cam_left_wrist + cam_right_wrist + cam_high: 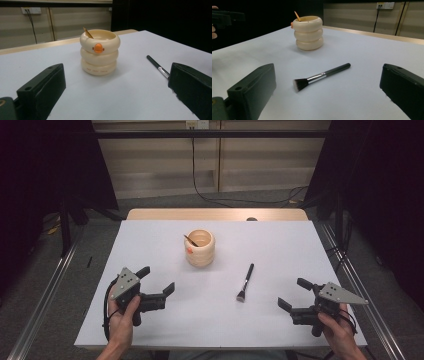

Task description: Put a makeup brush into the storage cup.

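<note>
- The table (150, 240) is carrying a white sheet, with a strip of bare wood showing along its far edge.
- A cream holder (200, 248), shaped as three stacked rings, is standing upright a little beyond the middle of the table. An orange beak (98, 48) and two small dark eyes are showing on its top ring, on the side facing the left claw.
- A thin stick (190, 240) is leaning inside the holder, its tip rising above the rim at the far left side.
- A brush (245, 282) is lying flat on the sheet, near and to the right of the holder, apart from it. Its bristles are pointing toward the person and its dark handle is pointing away.
- The left claw (159, 279) is resting in the person's left hand (121, 320) over the near left part of the table. Its jaws are standing spread wide, with nothing between them, and are aiming at the holder.
- The right claw (295, 294) is sitting in the right hand (340, 331) over the near right part of the table. Its jaws are likewise standing wide apart and empty, facing the brush, which is lying well short of them.
- Neither claw is touching the brush or the holder.
</note>
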### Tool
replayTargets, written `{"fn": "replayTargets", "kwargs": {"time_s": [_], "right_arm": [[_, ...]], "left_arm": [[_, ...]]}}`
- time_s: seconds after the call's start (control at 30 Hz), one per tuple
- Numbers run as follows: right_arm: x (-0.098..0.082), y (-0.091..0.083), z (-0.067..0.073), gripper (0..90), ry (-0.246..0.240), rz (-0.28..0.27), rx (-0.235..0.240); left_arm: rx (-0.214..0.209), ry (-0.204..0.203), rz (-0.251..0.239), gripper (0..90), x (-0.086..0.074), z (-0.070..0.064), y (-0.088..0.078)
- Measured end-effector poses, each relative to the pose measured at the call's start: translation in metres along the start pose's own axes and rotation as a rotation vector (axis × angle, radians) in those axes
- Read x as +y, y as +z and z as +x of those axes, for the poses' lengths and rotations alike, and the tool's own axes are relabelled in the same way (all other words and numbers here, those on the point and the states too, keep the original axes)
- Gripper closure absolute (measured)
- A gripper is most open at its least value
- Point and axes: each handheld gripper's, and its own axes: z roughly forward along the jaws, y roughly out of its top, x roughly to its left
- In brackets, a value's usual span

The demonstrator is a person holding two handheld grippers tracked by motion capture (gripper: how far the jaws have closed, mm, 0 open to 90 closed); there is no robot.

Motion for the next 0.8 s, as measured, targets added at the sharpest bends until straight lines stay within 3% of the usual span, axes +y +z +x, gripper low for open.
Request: {"fn": "replayTargets", "kwargs": {"time_s": [0.23, 0.37, 0.6, 0.67, 0.8], "right_arm": [[0.0, -0.005, 0.0, 0.0, 0.005, -0.007, 0.001], [0.0, -0.007, 0.0, 0.0, 0.01, -0.013, 0.014], [0.002, -0.004, -0.002, 0.0, -0.006, -0.01, -0.004], [0.001, -0.004, -0.001, 0.0, -0.027, -0.011, -0.018], [0.003, -0.002, 0.0, 0.0, -0.041, -0.016, -0.014]], "left_arm": [[-0.008, -0.027, 0.005, 1.5, -0.017, 0.001, -0.006], [-0.005, -0.026, -0.01, 1.2, -0.016, 0.003, -0.009], [-0.025, -0.037, -0.014, 1.1, -0.016, 0.0, -0.012], [-0.03, -0.011, -0.019, 1.0, -0.016, -0.002, -0.014], [-0.028, -0.005, -0.024, 1.0, -0.015, -0.005, -0.016]]}}
